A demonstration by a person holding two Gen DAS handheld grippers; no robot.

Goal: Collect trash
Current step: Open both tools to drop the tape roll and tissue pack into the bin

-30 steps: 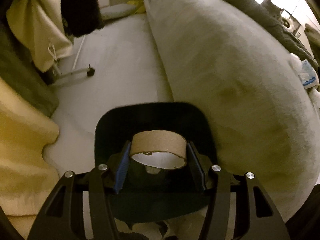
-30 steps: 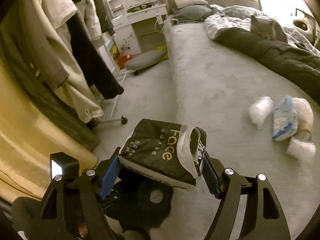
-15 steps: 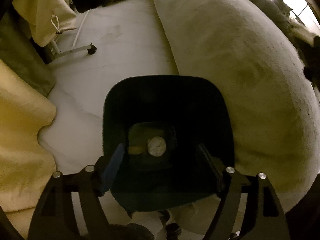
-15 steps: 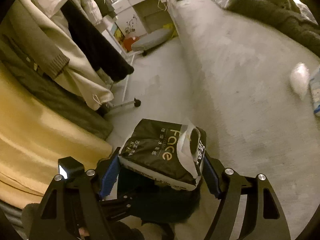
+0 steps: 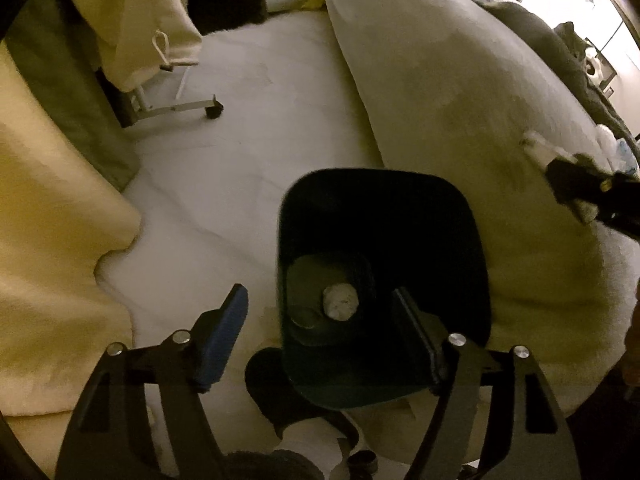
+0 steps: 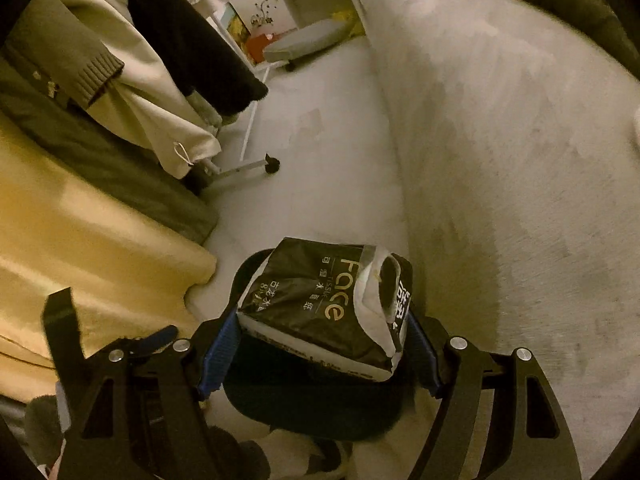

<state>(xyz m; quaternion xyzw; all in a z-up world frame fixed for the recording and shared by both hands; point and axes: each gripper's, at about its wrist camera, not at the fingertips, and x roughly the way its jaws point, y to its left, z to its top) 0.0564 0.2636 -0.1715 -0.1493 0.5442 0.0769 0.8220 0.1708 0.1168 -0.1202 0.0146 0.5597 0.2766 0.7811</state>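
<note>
With the left gripper (image 5: 320,320) spread empty beside the black trash bin (image 5: 384,184), the tissue pack (image 6: 324,304) pinched by the right gripper (image 6: 320,344) above the bin could be dropped onto the rim and tipped out.

The tissue pack (image 6: 320,300) wears glossy, crinkled black plastic film. The trash bin (image 5: 384,216) looks like smooth, matt dark plastic. The bed (image 6: 520,120) has a napped, matt cloth cover. The fingers (image 5: 224,320) carry matt blue pads; their screws shine like metal.
</note>
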